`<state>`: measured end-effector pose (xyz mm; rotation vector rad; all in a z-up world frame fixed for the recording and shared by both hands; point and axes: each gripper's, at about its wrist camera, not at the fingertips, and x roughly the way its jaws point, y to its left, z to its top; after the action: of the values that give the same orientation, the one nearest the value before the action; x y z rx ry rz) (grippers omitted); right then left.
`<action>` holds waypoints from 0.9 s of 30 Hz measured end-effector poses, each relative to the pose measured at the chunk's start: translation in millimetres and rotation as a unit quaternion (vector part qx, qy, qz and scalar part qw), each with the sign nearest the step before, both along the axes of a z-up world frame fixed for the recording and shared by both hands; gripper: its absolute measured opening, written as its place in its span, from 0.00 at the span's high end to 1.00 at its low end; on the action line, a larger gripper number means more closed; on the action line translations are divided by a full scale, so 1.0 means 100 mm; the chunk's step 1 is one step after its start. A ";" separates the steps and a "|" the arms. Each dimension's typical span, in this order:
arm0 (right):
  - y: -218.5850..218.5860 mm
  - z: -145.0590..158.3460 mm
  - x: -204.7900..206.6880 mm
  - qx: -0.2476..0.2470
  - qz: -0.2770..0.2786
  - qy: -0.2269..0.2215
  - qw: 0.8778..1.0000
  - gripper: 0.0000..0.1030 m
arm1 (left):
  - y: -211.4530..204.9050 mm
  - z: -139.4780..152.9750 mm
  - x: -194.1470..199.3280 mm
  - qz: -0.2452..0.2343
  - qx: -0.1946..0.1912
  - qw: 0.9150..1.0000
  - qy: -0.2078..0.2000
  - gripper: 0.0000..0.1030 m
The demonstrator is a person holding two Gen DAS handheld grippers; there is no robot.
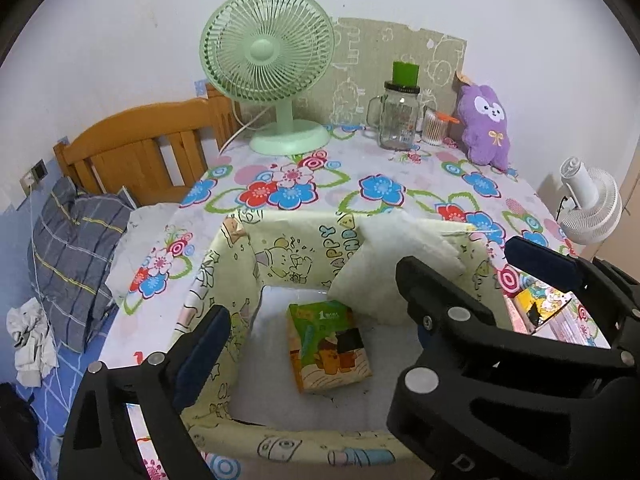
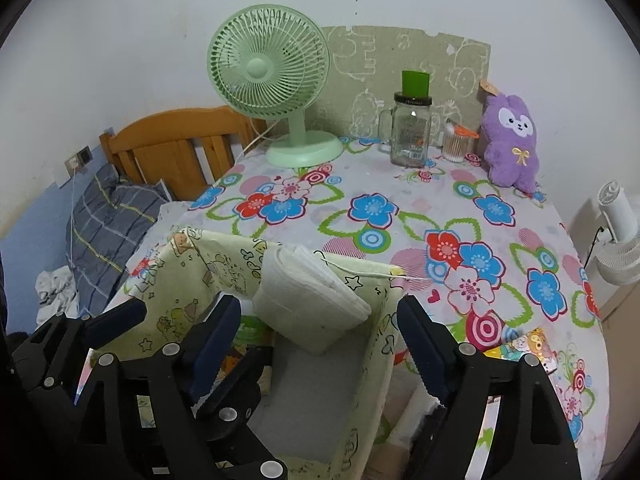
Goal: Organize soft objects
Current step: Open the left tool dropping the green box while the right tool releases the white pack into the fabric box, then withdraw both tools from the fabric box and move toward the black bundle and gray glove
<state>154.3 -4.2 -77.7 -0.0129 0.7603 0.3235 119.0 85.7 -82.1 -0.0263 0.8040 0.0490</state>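
At the far left of both views a grey plaid pillow (image 1: 76, 256) is seen lying on a bed beside a wooden headboard (image 2: 176, 140). Next to the bed a table is covered with a flowered cloth (image 2: 420, 216).

On the near part of the cloth a pale-yellow fabric bin (image 1: 280, 244) printed with cartoon drawings is placed. The left gripper (image 1: 308, 312) is held above the bin with its jaws spread wide, one finger over the near-left wall and the other toward the right side; nothing is gripped between them. Flat on the white floor of the bin, between those fingers in the left-wrist view, a small green-and-orange tissue pack (image 1: 328, 344) is laid. A folded white cloth (image 2: 312, 300) is draped over the bin's far wall — part of it hangs inside, toward the far-right corner.

The right gripper (image 2: 320, 344) is positioned at the bin's right side with its jaws well apart; the right wall of the bin is seen between its fingers, the white cloth just ahead of them, and nothing is clamped.

Along the back wall, a green desk fan (image 2: 272, 80), a glass mug jar (image 2: 412, 132) with a green cap, a small tub of cotton swabs (image 2: 458, 144) and a purple plush toy (image 2: 510, 140) are lined up. Near the right gripper a colourful packet (image 2: 528, 348) is left on the cloth, and at the far right — off the table — a white fan (image 1: 592, 208) is visible.
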 end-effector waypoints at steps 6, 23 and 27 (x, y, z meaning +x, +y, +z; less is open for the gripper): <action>-0.07 0.13 -0.13 0.005 -0.003 -0.015 1.000 0.17 | -0.06 0.13 -0.14 -0.001 0.005 1.000 -0.022 0.01; -0.36 0.52 -0.57 -0.007 -0.044 -0.071 0.997 0.06 | -0.32 0.47 -0.47 -0.024 0.008 0.997 -0.070 0.00; -0.46 0.60 -0.67 -0.005 -0.048 -0.081 0.996 0.05 | -0.41 0.54 -0.57 -0.034 0.006 0.996 -0.080 0.00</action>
<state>87.1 -50.4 -17.6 -0.0116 0.5994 0.2253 62.2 44.9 -28.2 0.0083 0.6429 -0.0117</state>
